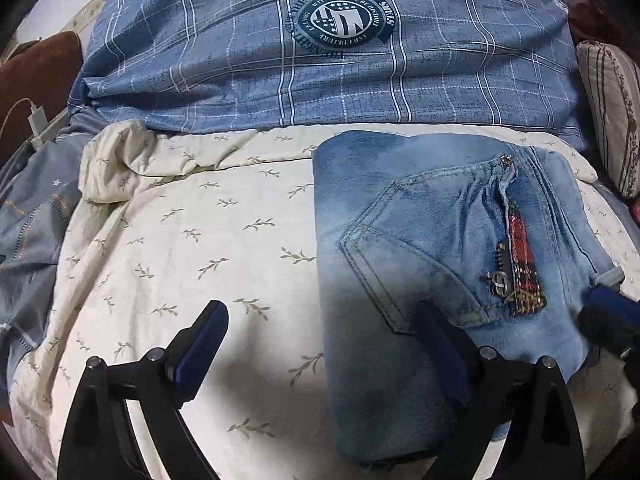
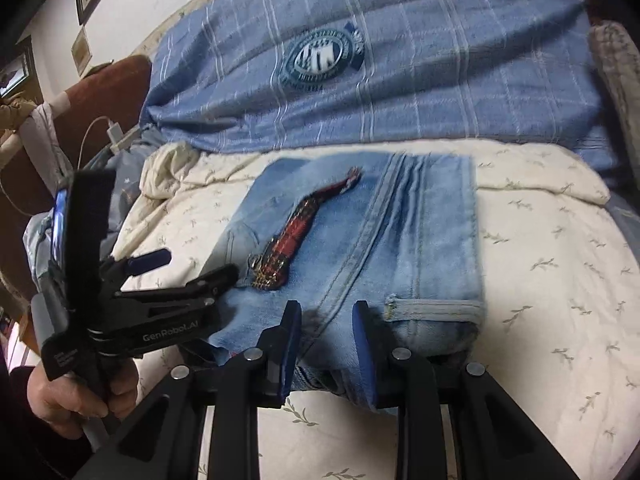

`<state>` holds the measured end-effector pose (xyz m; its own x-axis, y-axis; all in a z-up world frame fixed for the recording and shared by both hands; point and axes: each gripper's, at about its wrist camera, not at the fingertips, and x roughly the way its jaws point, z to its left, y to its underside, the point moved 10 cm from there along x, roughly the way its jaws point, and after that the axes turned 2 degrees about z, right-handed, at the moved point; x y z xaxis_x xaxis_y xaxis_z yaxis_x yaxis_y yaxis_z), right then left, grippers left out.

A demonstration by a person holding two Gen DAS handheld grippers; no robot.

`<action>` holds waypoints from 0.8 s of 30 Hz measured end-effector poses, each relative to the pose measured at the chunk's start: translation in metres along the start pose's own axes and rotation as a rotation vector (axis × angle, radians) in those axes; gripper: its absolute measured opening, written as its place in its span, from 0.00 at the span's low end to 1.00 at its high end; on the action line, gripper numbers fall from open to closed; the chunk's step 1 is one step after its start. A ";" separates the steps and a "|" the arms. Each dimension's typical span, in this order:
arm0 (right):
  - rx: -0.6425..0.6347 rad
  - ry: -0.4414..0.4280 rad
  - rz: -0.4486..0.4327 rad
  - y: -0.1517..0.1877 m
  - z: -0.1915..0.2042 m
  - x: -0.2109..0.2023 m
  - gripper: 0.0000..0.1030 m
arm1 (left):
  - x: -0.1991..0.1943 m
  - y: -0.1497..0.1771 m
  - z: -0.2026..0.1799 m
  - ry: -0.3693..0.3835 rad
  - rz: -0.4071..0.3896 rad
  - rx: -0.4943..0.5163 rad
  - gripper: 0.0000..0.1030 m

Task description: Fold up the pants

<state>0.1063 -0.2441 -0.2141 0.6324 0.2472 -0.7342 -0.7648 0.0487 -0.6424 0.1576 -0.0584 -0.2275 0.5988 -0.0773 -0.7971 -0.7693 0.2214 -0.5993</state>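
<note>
Blue plaid duvet point(image 1: 240, 60) w/ round emblem point(image 1: 340, 18) is bunched across the far side, well beyond both tools. Cream leaf-print quilt point(image 1: 180, 240) lies under and ahead of both.

Jeans point(image 1: 400, 200), folded into a compact rectangle, lie flat on the quilt: ahead and to the right of the left gripper point(image 1: 324, 352), directly ahead of the right gripper point(image 2: 327, 352).

Brown cushion point(image 1: 36, 76) is far left of the left tool, striped pillow point(image 1: 612, 112) far right.

L gripper: fingers wide apart, nothing clamped. One finger is over bare quilt, the other over the denim, so the jeans' left edge sits between them. Can't tell if either pad touches cloth. A hand point(image 2: 80, 396) grips its handle, seen from the right wrist cam.

R gripper: fingers narrow, pinched on the near edge of the jeans, by the waistband. Denim fills the gap between the pads.

Back pocket point(image 1: 420, 256) is just ahead of the L tool's right finger. Red plaid patch point(image 1: 520, 256) w/ metal charm is beyond it to the right. Belt loop point(image 2: 432, 307) is just right of the R gripper's tips. White charger point(image 1: 37, 118) w/ cable is far left, by the cushion.
</note>
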 end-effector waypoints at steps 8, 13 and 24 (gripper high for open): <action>0.053 0.056 -0.027 0.008 -0.016 -0.016 0.29 | -0.020 0.011 -0.007 -0.008 -0.025 -0.007 0.91; 0.023 0.086 0.018 0.021 -0.017 -0.003 0.29 | -0.023 0.019 -0.010 -0.009 -0.030 0.001 0.91; 0.045 0.006 0.055 0.032 -0.019 0.012 0.30 | 0.008 0.030 -0.005 0.041 0.039 -0.016 1.00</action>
<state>0.0919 -0.2584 -0.2477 0.5901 0.2448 -0.7693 -0.8029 0.0787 -0.5909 0.1384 -0.0572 -0.2520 0.5591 -0.1084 -0.8220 -0.7956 0.2090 -0.5687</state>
